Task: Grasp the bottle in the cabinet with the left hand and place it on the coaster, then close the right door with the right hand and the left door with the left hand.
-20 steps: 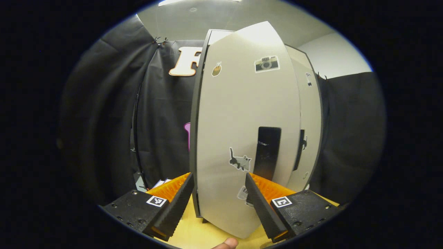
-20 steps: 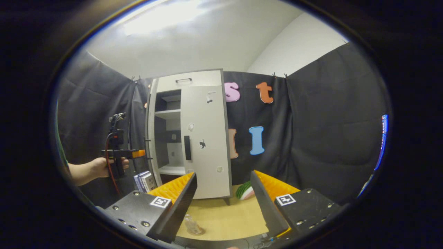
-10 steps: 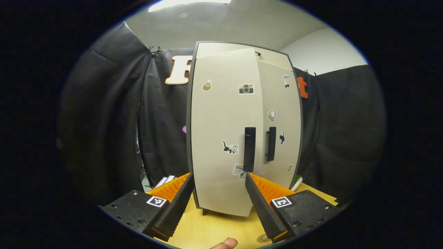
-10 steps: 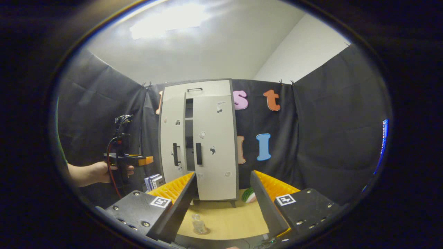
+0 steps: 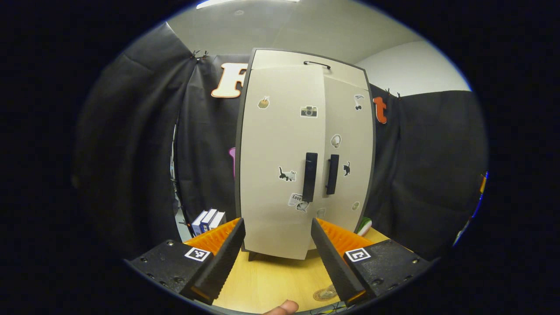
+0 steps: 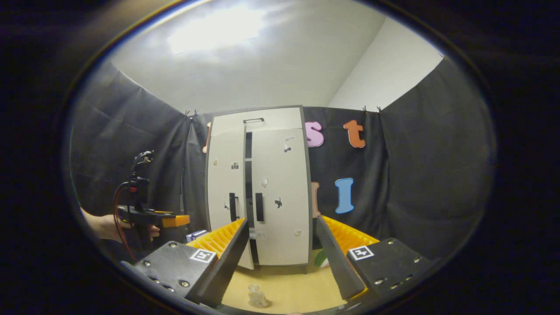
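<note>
Leftmost, in the right gripper view, the left gripper (image 6: 175,220) hangs beside the cabinet (image 6: 280,197), a hand (image 6: 105,227) holding it; its jaws gape empty. Two books (image 5: 208,220) stand by the cabinet's left side. Two doors: the left door (image 6: 225,192) slightly ajar, the right door (image 6: 280,201) shut. One small clear bottle (image 6: 257,296) stands upright on the table (image 6: 284,288) between the right gripper (image 6: 283,258)'s spread, empty fingers.

Black cloth walls (image 6: 415,175), white ceiling (image 6: 271,65) (brightly lit), wooden table (image 5: 271,280).

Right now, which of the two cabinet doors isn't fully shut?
The left door, the one with the camera sticker: a dark gap separates it from the right door, which sits flush.
</note>
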{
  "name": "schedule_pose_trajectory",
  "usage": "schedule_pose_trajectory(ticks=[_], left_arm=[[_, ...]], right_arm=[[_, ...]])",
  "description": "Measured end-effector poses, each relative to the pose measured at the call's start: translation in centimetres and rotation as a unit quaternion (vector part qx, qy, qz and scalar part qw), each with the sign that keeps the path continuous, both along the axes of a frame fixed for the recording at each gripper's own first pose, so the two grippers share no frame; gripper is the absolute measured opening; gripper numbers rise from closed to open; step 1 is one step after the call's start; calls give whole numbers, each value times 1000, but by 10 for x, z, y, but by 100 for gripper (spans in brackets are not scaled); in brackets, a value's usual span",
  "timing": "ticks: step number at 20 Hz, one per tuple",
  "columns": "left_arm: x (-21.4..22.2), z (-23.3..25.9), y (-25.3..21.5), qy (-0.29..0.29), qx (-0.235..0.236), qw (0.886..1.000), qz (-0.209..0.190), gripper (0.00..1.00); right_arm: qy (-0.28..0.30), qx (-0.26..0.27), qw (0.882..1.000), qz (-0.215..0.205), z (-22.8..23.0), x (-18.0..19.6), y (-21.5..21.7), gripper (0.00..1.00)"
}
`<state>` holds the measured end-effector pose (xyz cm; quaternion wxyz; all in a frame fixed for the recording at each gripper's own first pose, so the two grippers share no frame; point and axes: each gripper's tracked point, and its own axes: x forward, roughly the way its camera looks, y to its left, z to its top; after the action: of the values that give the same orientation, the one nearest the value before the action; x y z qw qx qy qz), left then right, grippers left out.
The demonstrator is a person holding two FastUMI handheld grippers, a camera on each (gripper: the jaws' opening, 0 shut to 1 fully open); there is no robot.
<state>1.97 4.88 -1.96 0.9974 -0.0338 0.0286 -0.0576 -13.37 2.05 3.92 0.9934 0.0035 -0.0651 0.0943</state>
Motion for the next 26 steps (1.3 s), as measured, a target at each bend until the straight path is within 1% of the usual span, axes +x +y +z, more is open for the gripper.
schedule_pose_trajectory(ticks=[1,2,3,7,8,9,10,11,12,16,19,21,22,23,24,25,26], left_arm=[[3,1,4,-6,1,1000,6,96],[8,-2,4,-6,2,1000,6,92],[10,-5,3,-5,-1,1000,2,96],[17,-3,6,-23,-2,1000,-3,96],[16,-4,7,-27,-1,1000,-4,92],[16,-3,5,-30,-3,1000,-8,92],[17,-4,4,-32,-3,999,-13,96],[18,-3,4,-31,-1,999,-16,96],[19,-4,4,-30,1,999,-19,96],[21,1,3,-34,-9,999,-37,96],[26,6,7,-40,-6,998,-40,96],[30,7,6,-42,-4,998,-48,96],[33,8,9,-45,-4,998,-45,96],[35,9,12,-47,-6,998,-43,96],[37,6,10,-46,-9,998,-45,96],[38,5,8,-44,-12,998,-49,96],[38,2,5,-40,-14,998,-54,96]], right_arm=[[1,-10,1000,-4,-1,9,-3,94],[2,-20,1000,-11,-1,19,-4,94],[2,-29,999,-17,-2,28,-5,95],[6,-56,998,-28,-9,57,-3,94],[9,-61,998,-30,-13,63,-2,95],[10,-69,997,-30,-15,70,1,94],[7,-73,997,-30,-14,74,5,94],[5,-72,997,-27,-13,81,10,98],[4,-67,998,-21,-13,85,18,94],[-1,-58,998,-1,-11,95,43,94],[6,-53,999,-10,-14,100,45,94],[16,-37,999,-26,-15,101,41,94],[12,-34,999,-36,-10,104,39,94],[4,-31,999,-42,-4,102,40,91],[0,-30,999,-39,-1,100,42,91],[0,-27,999,-36,-2,98,41,94],[4,-26,999,-40,-4,99,38,94]])
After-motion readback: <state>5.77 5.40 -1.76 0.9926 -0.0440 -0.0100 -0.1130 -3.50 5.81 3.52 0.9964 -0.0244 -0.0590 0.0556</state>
